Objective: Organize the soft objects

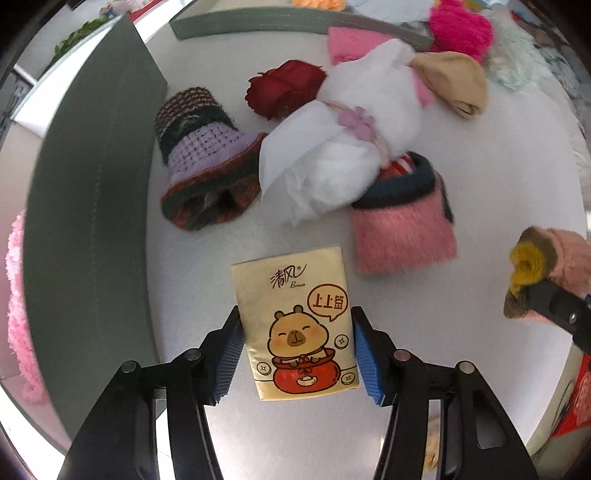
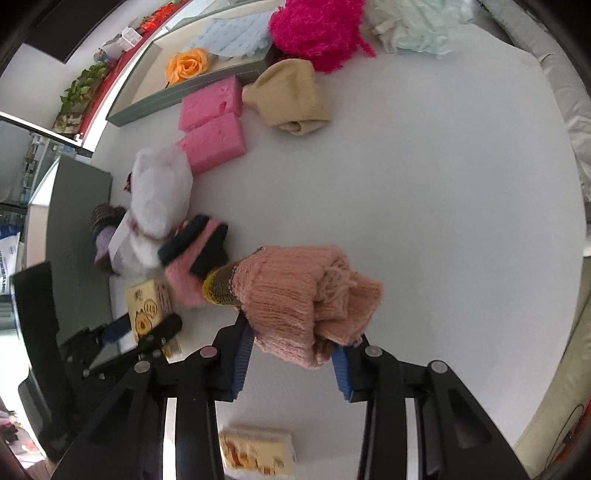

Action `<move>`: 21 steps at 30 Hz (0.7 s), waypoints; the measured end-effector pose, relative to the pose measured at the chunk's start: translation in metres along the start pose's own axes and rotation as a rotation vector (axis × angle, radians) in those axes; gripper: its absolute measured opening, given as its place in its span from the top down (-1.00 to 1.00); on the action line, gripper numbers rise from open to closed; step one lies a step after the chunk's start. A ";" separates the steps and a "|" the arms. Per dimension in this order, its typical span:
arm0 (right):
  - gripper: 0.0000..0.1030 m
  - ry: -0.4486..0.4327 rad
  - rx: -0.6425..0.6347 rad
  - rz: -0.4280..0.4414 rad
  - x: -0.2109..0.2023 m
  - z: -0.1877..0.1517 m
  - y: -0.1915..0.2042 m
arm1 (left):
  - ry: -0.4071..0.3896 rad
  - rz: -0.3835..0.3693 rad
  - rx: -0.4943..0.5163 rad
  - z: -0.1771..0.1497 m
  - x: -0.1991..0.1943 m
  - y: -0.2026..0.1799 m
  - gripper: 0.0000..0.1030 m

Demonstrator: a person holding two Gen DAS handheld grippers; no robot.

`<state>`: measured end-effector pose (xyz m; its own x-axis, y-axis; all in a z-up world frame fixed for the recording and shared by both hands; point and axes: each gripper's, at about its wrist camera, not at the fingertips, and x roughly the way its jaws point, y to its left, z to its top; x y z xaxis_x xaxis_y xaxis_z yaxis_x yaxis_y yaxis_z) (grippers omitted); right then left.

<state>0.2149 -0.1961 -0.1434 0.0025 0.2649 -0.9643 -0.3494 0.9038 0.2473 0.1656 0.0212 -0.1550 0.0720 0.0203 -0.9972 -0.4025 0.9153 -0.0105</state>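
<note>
My left gripper [image 1: 297, 350] is shut on a yellow tissue pack [image 1: 295, 321] with a cartoon bear, held over the white table [image 1: 424, 332]. It also shows in the right wrist view [image 2: 147, 310]. My right gripper [image 2: 291, 354] is shut on a pink knitted piece [image 2: 306, 302] with a yellow-and-brown cuff; it shows at the right edge of the left wrist view [image 1: 546, 266]. Ahead lie a purple striped knit hat [image 1: 207, 155], a white cloth bundle [image 1: 343, 140], a fuzzy pink pouch [image 1: 402, 232], a red flower [image 1: 284, 88] and a beige sock [image 1: 454, 81].
A grey-green tray wall [image 1: 92, 184] stands to the left, another tray [image 1: 277, 22] at the back holding an orange flower [image 2: 186, 64]. Pink sponges [image 2: 212, 125], a magenta pompom [image 2: 317, 29] and pale green cloth [image 2: 417, 26] lie farther back. A second tissue pack [image 2: 258, 454] lies below my right gripper.
</note>
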 end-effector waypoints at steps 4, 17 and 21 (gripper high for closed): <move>0.20 0.000 -0.015 -0.019 -0.013 -0.029 0.005 | -0.030 -0.003 0.097 -0.020 -0.019 -0.004 -0.11; 0.19 -0.003 0.010 -0.053 -0.042 -0.101 0.029 | -0.090 -0.048 0.283 -0.089 -0.070 0.002 -0.11; 0.19 -0.014 0.008 -0.066 -0.051 -0.111 0.040 | -0.133 -0.034 0.319 -0.104 -0.087 0.005 -0.11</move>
<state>0.0969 -0.2112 -0.0946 0.0390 0.2091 -0.9771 -0.3406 0.9221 0.1837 0.0620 -0.0174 -0.0763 0.2077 0.0204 -0.9780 -0.0939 0.9956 0.0008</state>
